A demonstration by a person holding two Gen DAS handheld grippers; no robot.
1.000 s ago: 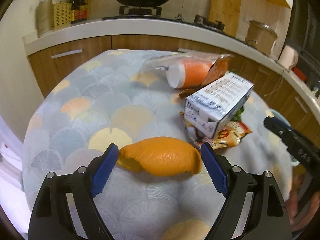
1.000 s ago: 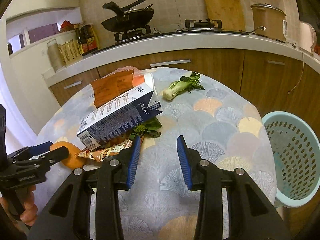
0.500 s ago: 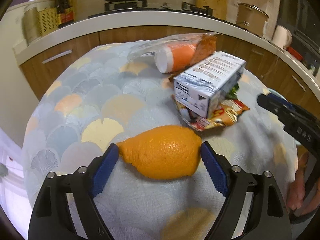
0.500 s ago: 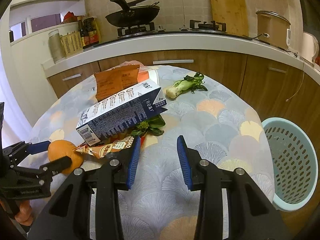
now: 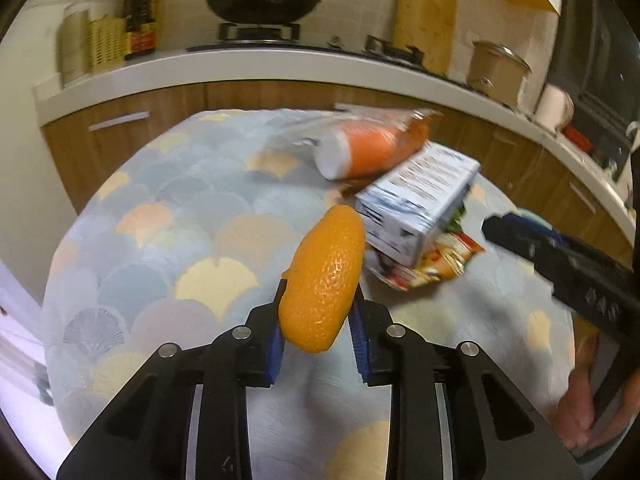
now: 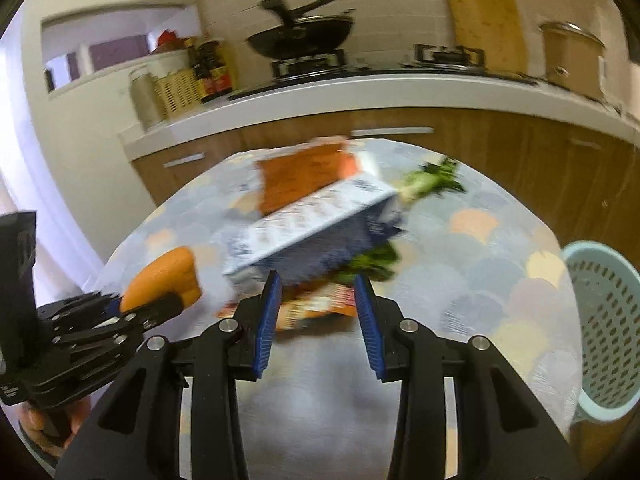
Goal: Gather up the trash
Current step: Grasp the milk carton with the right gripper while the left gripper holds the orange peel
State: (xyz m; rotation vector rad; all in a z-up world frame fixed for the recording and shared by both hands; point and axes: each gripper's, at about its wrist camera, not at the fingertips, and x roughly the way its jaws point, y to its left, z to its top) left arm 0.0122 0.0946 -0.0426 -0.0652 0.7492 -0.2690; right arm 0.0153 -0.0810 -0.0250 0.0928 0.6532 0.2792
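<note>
The left gripper [image 5: 318,320] has its blue pads pinching an orange peel [image 5: 324,280], and its jaws are closing on it. The peel stands on end between the pads, tilted to the right, its upper tip reaching toward the near corner of a white and blue carton [image 5: 416,204].

That carton lies on its side near the middle of the round table [image 5: 160,240], which is covered with a cloth of pale fan shapes. Under the carton's near end lies a flattened snack wrapper [image 5: 432,264], red and yellow, with dark green leaves [image 6: 372,264] just beside it. Behind the carton, farther off, lie an orange and white roll in clear plastic [image 5: 368,152] and a brown paper bag [image 6: 304,176]. A leafy vegetable stalk [image 6: 428,180] lies at the far right of the table, partly behind the carton's end in the right wrist view.

The right gripper [image 6: 318,312] is empty, its jaws opening, fingers spread, and it points at the wrapper and the carton straight ahead. The pads do not touch either one.

A pale blue basket [image 6: 604,320] with holes in its wall stands beside the table's right edge. Between the peel and the basket lie the carton, the wrapper and the right gripper. Beyond the table runs a kitchen counter [image 5: 280,68] with a black pan [image 5: 264,0] on a stove.
</note>
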